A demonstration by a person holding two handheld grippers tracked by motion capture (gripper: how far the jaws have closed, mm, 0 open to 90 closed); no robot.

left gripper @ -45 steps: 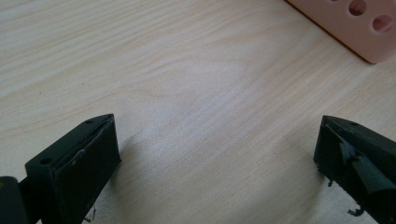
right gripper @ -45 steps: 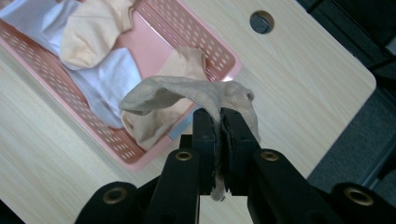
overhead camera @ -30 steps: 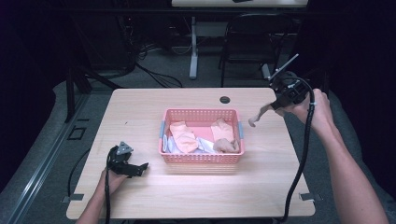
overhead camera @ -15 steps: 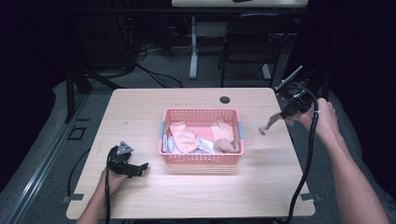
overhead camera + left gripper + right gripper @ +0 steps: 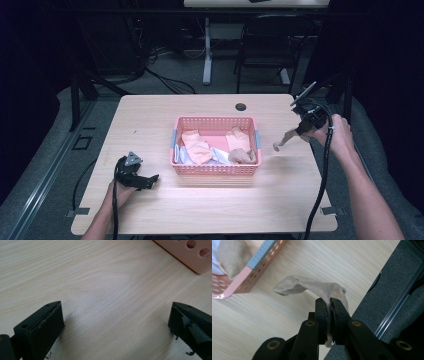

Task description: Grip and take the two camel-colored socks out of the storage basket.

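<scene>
The right tool (image 5: 329, 305) has its two black jaws pressed together on a beige sock (image 5: 312, 288), pinching the fabric near one end; the rest of the sock arches away from the jaws and droops toward the tabletop (image 5: 274, 322). In the high view this tool (image 5: 300, 131) is held above the right part of the tabletop, near its far right edge, with the sock (image 5: 284, 140) hanging from it just to the right of the pink basket (image 5: 215, 170) — apart from the basket, not touching it. The person's right hand (image 5: 340, 137) grips the tool's body, and a black cable (image 5: 320, 185) trails down along the forearm.

The left tool (image 5: 115, 322) stands wide open, its jaws spread with only bare wood between them, and a corner of the pink basket (image 5: 190, 255) shows beyond. In the high view the left tool (image 5: 137, 176) sits low at the near left of the tabletop (image 5: 150, 125), held by the left hand (image 5: 120, 192), well short of the basket.

The basket lies at the middle of the tabletop and holds several crumpled pieces — orange-pink cloths (image 5: 196, 147) and a white one (image 5: 217, 155) between them. A small dark round hole (image 5: 241, 106) sits in the tabletop behind the basket.
</scene>
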